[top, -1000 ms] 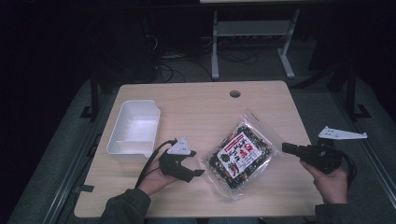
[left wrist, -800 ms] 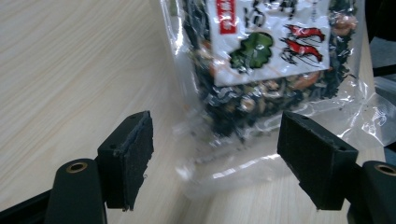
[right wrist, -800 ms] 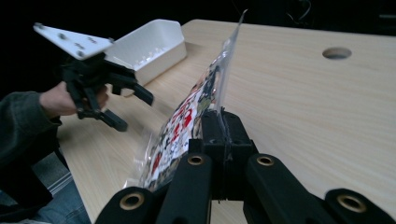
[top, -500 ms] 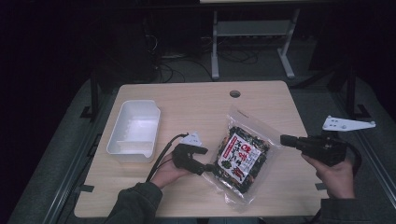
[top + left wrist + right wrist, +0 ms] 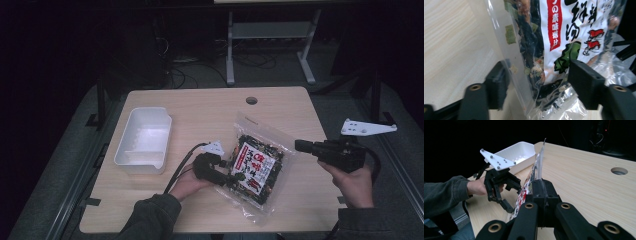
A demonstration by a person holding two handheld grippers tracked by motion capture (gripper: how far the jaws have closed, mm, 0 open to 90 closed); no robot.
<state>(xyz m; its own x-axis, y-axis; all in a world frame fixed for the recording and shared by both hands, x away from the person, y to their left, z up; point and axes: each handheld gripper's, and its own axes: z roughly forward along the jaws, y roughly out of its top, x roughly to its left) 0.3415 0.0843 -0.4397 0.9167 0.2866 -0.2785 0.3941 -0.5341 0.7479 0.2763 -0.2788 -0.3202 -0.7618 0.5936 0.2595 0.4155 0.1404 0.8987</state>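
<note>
A clear snack bag (image 5: pixel 257 167) with a red and white label and dark green contents lies tilted on the table. Its right edge is lifted, and my right gripper (image 5: pixel 300 146) is shut on that edge. The right gripper view shows the black jaws (image 5: pixel 541 188) clamped on the upright film of the bag (image 5: pixel 539 161). My left gripper (image 5: pixel 234 175) is at the bag's lower left corner. In the left gripper view that corner of the bag (image 5: pixel 554 50) hangs between the jaws (image 5: pixel 539 85), which have just been closing and still stand apart.
An empty white plastic bin (image 5: pixel 142 140) stands at the table's left, also seen past the left hand as a white bin (image 5: pixel 516 152). A cable hole (image 5: pixel 251 100) sits near the far edge. Bare wooden table (image 5: pixel 200 120) lies between bin and bag.
My left gripper has moved right to the bag, and its jaws have narrowed around the corner. My right hand has risen, tipping the bag's right edge up.
</note>
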